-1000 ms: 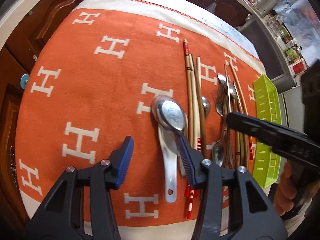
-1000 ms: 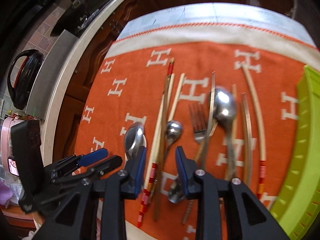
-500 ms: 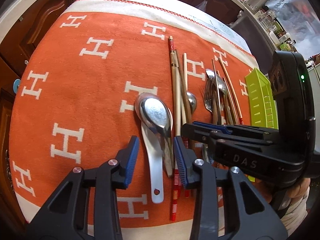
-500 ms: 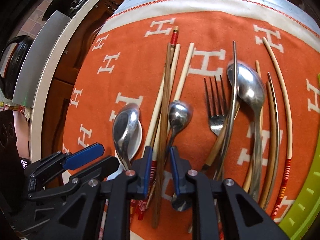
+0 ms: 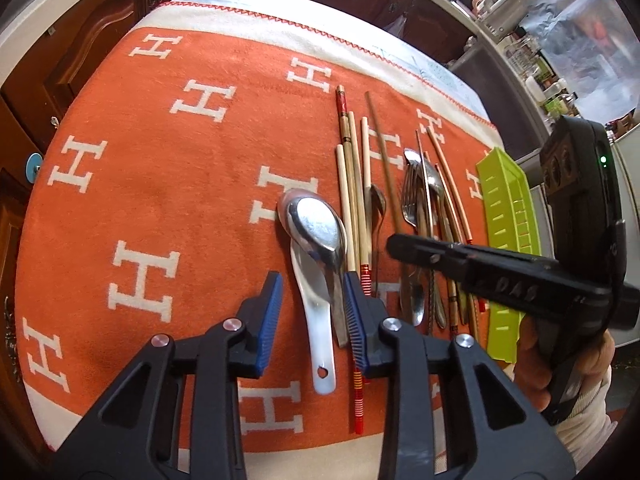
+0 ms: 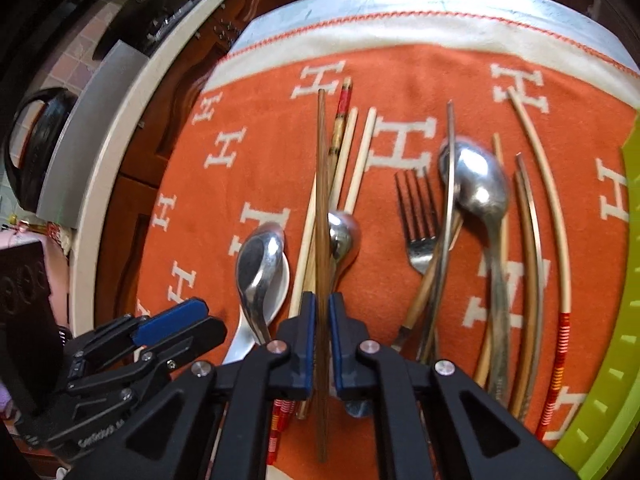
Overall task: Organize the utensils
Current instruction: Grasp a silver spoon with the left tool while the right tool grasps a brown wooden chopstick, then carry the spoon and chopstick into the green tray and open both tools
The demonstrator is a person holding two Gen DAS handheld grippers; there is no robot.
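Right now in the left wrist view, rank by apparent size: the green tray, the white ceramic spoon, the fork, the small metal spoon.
1. green tray
2. white ceramic spoon, though it lies nearer the camera
3. and 4. fork and small metal spoon: both partly hidden among other utensils, so unranked.

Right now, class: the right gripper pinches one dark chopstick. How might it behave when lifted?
The dark chopstick looks straight and wooden, so probably stiff and light. The right gripper grips well below its middle, so it may pivot. Being slender, it could roll if dropped.
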